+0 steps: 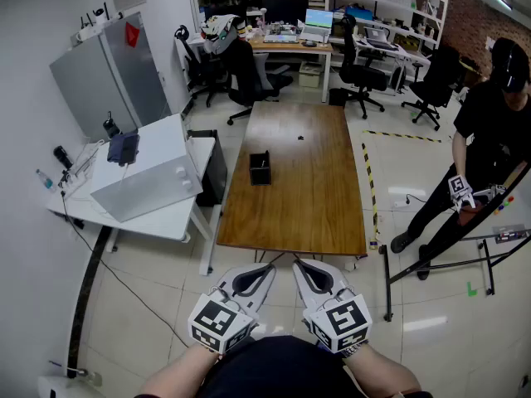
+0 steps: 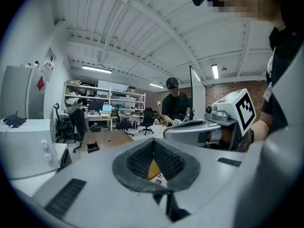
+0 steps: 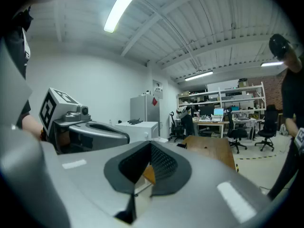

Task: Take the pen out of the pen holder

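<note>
In the head view, the long brown wooden table (image 1: pixel 290 181) runs away from you. The black square pen holder (image 1: pixel 260 169) stands upright on its left half, about midway along. The pen is too small to make out there. A small dark object (image 1: pixel 300 138) lies on the table farther along than the holder. You hold the left gripper (image 1: pixel 267 269) and the right gripper (image 1: pixel 300 266) side by side short of the table's near end, well apart from the holder, with their tips toward the table. A white desk (image 1: pixel 178 218) stands just beside the table's left edge, and a person in black clothes (image 1: pixel 485 131) stands off the table's right side.

In the left gripper view, your left gripper's jaws are pressed together at the tips with nothing between them. The pen holder (image 2: pixel 93 147) shows on the table beyond them, to the left.

In the right gripper view, your right gripper's jaws are likewise closed tight and empty. The table lies ahead of them, to the right.
</note>
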`<state>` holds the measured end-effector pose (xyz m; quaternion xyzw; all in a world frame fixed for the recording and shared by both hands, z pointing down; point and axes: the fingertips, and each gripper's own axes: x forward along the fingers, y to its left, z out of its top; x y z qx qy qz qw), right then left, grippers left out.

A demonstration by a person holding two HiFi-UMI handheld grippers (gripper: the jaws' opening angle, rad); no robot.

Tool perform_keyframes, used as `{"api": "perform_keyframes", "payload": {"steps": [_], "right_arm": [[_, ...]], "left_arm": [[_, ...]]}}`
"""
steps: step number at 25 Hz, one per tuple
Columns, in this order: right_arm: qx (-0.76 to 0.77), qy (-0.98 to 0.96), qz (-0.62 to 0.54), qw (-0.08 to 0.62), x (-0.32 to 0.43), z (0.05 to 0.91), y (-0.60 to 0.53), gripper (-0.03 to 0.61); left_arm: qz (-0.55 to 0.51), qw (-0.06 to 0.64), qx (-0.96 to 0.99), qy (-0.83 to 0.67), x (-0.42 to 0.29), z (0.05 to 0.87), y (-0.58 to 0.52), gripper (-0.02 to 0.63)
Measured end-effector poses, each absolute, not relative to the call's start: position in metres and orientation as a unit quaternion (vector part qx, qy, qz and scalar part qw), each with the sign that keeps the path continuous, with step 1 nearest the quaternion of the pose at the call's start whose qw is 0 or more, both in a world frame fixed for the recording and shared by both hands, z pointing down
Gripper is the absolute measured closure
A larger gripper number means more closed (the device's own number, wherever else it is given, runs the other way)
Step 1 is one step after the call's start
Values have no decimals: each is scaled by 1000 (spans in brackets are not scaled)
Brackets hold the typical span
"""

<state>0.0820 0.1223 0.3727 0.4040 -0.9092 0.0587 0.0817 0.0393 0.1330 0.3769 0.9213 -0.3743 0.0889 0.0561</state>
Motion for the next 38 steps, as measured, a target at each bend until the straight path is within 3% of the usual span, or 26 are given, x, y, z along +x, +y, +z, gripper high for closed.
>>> {"api": "perform_keyframes", "payload": {"steps": [10,20,38], "right_arm": [[400,-910,55,91,81,380,62,577],[415,-900,80,109,48,407,-85,576],[462,-837,171,237,-4,556,-388,474]], "left_arm": [[87,63,921,-375,42,387,85,609],[78,89,922,-367,8,411,-39,609],[111,167,923,-328,-60,483,-294,609]]}}
